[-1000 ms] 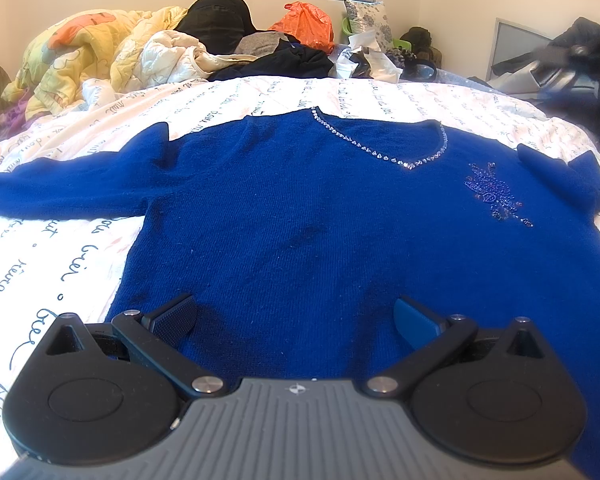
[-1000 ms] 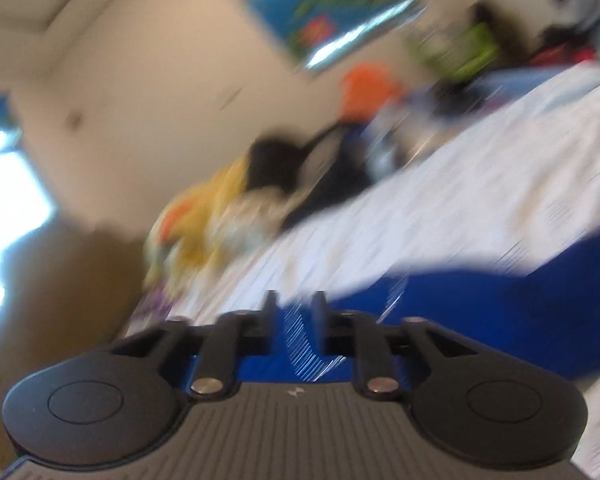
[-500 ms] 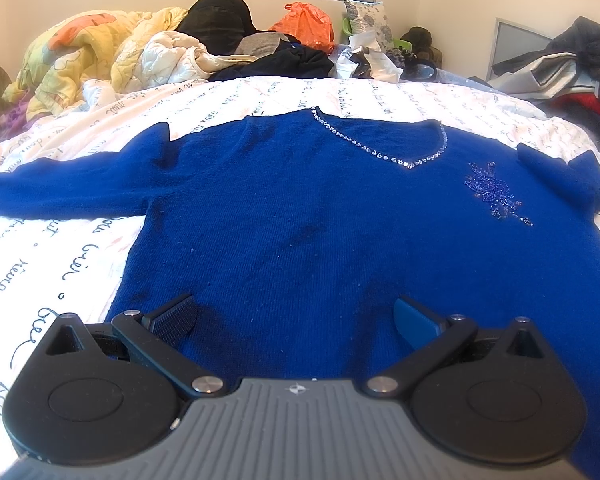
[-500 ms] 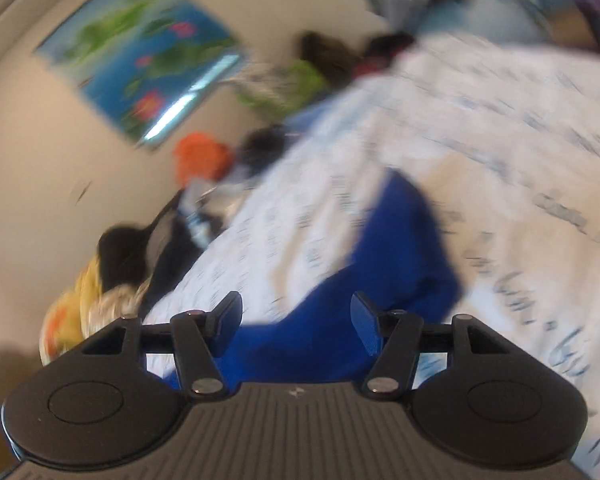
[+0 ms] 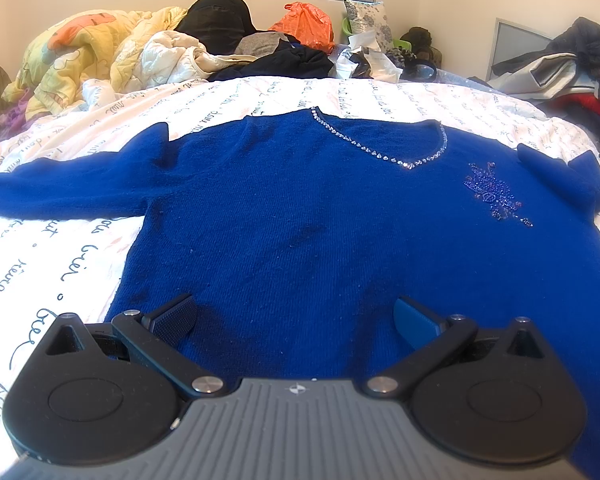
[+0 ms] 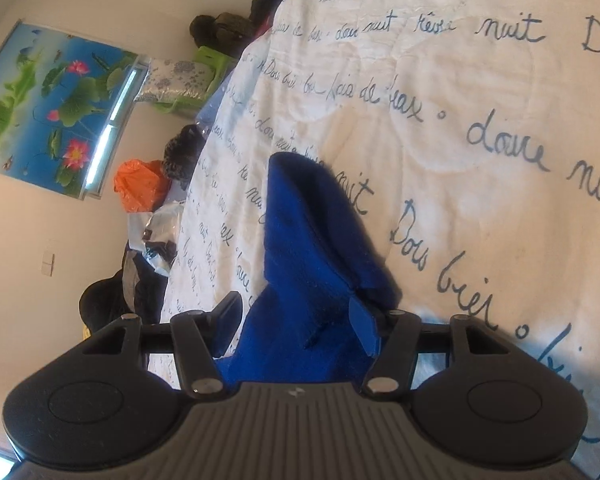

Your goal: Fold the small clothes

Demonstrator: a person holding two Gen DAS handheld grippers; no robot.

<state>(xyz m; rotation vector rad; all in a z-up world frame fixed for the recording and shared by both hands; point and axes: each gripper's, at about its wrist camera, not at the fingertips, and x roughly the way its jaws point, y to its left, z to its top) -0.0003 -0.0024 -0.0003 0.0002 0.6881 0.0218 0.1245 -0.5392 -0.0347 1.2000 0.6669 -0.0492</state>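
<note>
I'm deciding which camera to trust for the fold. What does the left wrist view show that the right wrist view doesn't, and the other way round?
Only the left wrist view: the blue sweater's whole front, its rhinestone neckline, beaded motif, the outstretched sleeve, and the open left gripper over the hem.

Only the right wrist view: the other sleeve close up, lying between the open right gripper's fingers.

Both: the script-printed bedspread, orange bag, lotus picture.

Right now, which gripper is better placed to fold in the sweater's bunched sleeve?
Right. The right gripper sits with open jaws either side of the bunched sleeve. The left gripper hovers open over the blue sweater's lower body, away from that sleeve.
</note>
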